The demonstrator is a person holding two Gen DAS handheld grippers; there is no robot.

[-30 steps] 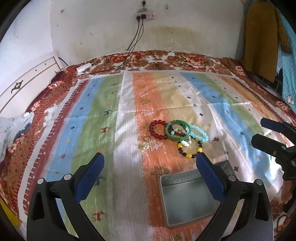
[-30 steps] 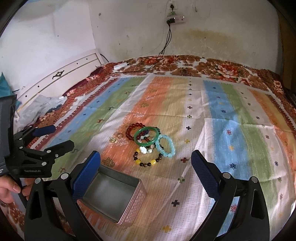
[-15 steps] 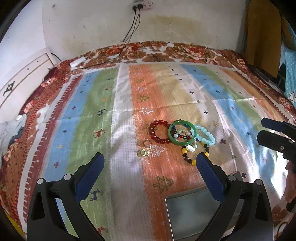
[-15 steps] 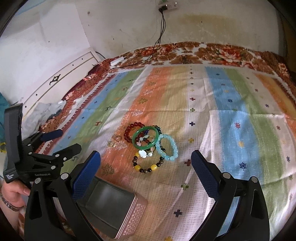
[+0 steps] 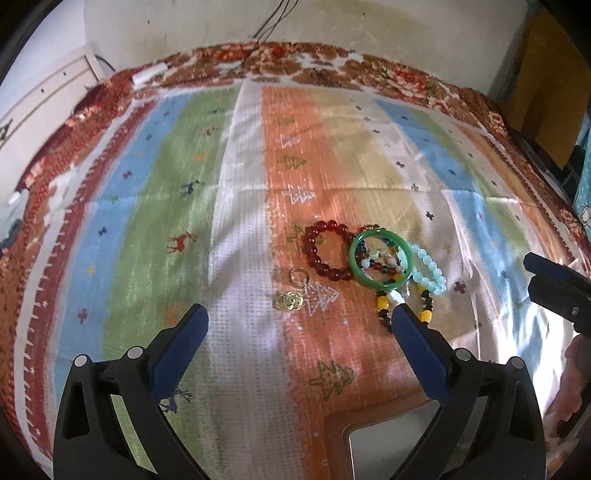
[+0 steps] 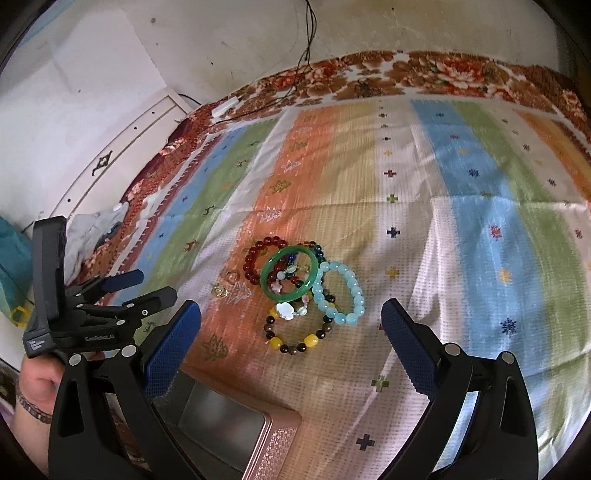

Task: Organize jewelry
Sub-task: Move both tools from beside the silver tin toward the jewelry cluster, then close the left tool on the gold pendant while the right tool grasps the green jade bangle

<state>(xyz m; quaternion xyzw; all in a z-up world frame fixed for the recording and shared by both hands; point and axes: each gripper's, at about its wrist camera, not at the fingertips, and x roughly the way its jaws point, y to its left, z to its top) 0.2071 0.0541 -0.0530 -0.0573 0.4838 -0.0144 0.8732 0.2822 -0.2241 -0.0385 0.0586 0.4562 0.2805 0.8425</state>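
A heap of bracelets lies on the striped bedspread: a green bangle (image 5: 380,258) (image 6: 290,272), a red bead bracelet (image 5: 317,248) (image 6: 258,258), a pale blue bead bracelet (image 5: 430,269) (image 6: 343,293) and a yellow-and-dark bead bracelet (image 5: 384,306) (image 6: 295,338). Two small gold rings (image 5: 289,301) (image 6: 221,291) lie to the heap's left. An open pink tin box (image 6: 236,417) (image 5: 391,443) sits near me. My left gripper (image 5: 295,314) is open just short of the rings. My right gripper (image 6: 290,310) is open above the heap's near side.
The bedspread (image 5: 147,221) covers a bed against a white wall with a hanging cable (image 6: 310,33). A white headboard (image 6: 122,147) and crumpled cloth (image 6: 92,229) lie at the left. A hand (image 6: 37,376) holds the left gripper.
Both grippers have moved forward and lower toward the heap of bracelets. The tin box has slid toward the bottom of both views. Both stay open.
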